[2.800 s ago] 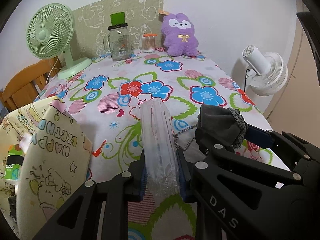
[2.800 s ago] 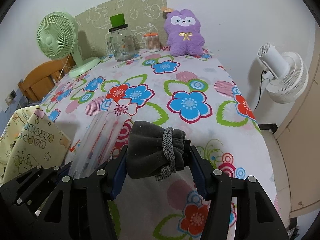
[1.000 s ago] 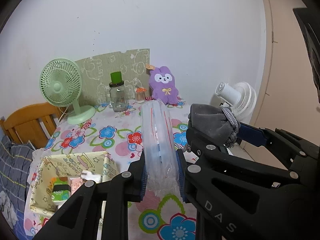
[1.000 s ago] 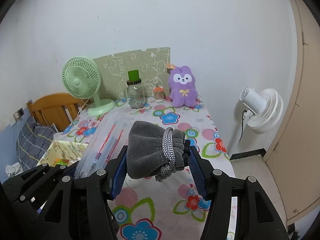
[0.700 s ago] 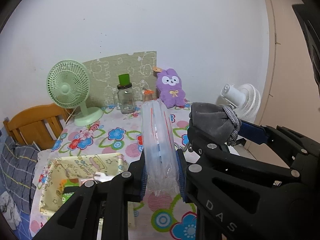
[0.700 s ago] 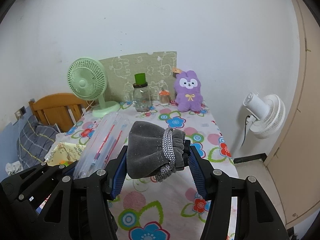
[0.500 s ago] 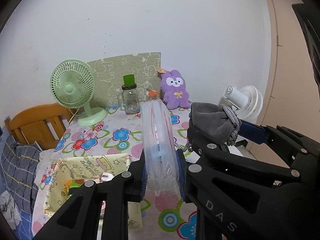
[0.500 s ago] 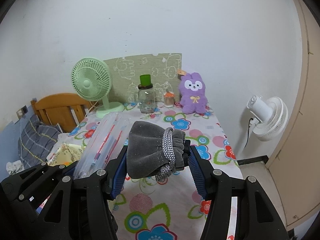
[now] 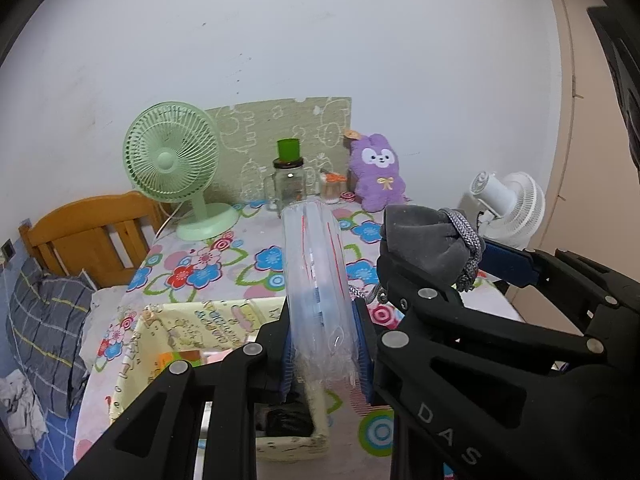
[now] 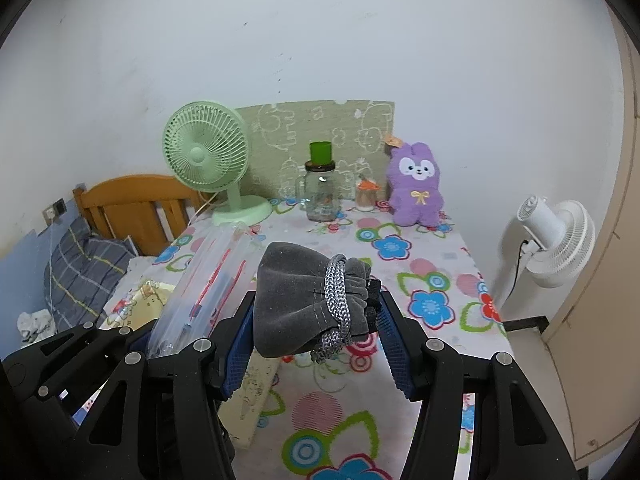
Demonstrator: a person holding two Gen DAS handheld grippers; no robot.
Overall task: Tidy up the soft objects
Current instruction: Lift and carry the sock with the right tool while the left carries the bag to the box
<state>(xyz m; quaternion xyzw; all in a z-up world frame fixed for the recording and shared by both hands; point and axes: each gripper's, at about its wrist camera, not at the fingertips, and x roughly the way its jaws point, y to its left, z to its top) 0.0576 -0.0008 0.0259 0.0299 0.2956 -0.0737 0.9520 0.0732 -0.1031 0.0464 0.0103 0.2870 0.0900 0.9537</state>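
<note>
Since a second ago both views have slid across the room: we now see the pale yellow printed fabric storage box (image 9: 188, 322) lower and nearer the middle of the left wrist frame, directly beneath our left tongs (image 9: 324, 354), and the floral-clothed counter (image 10: 432, 280) sits lower in both frames.

We hold the left tongs clamped on a clear plastic zip bag with red seal lines (image 9: 318, 280), which stands upright between the blue pads in the centre of the left wrist frame. In the right wrist view the same bag (image 10: 208, 284) leans at centre left.

Our right tongs (image 10: 316, 328) grip a grey velvet drawstring pouch with a braided grey cord (image 10: 304, 300), filling the middle of the right wrist frame; in the left wrist view the pouch (image 9: 424, 240) shows at centre right, just beside the bag.

Along the back of the counter, in the upper middle, we see a mint green desk fan (image 10: 208, 160), a glass jar with a green cap (image 10: 320, 188), and a purple plush rabbit (image 10: 416, 190). A white floor fan (image 10: 556, 236) stands at the right edge, and a wooden bed headboard (image 10: 132, 204) with a grey checked pillow (image 10: 88, 272) sits at the left.
</note>
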